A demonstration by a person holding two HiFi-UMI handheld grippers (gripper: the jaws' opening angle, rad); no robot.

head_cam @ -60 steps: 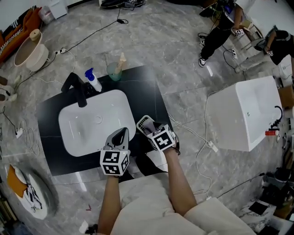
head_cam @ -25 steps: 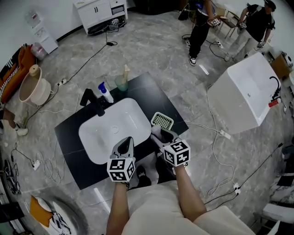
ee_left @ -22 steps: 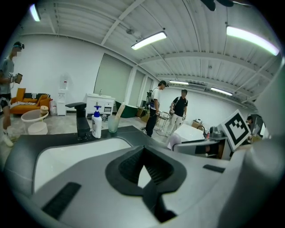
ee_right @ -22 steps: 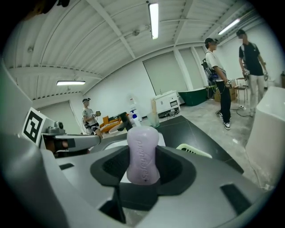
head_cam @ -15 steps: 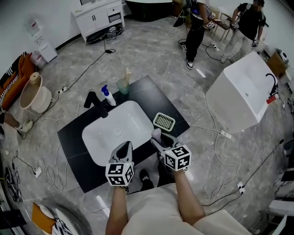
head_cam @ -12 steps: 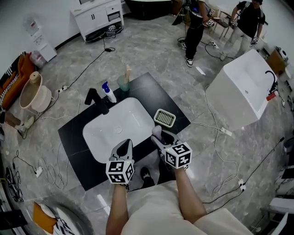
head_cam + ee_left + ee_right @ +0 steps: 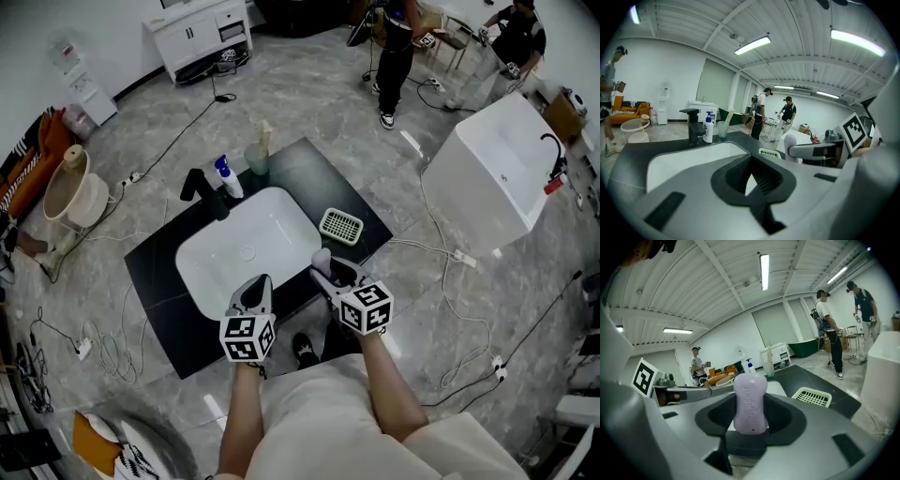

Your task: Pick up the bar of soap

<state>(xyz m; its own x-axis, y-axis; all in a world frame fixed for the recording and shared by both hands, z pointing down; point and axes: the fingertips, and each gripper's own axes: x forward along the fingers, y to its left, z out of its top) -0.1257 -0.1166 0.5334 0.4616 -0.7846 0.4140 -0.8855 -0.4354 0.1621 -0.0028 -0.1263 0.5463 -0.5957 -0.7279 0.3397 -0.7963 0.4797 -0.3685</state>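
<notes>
Soap is in my right gripper [image 7: 750, 420]: the lilac bar of soap [image 7: 750, 399] stands on end between the jaws, which are spread wide and press on its two narrow sides. It is held over the front edge of the black counter [image 7: 309, 173], just beside the white sink [image 7: 225, 272]. My left gripper [image 7: 751, 174] carries nothing, its jaws drawn together as far as I can tell from the sliver of gap between the pads. I judge the bar light, rigid and slick, more so if wet, so a hold across its waist should serve better than one on the rounded ends. A slatted green soap dish [image 7: 340, 226] lies on the counter beyond.
</notes>
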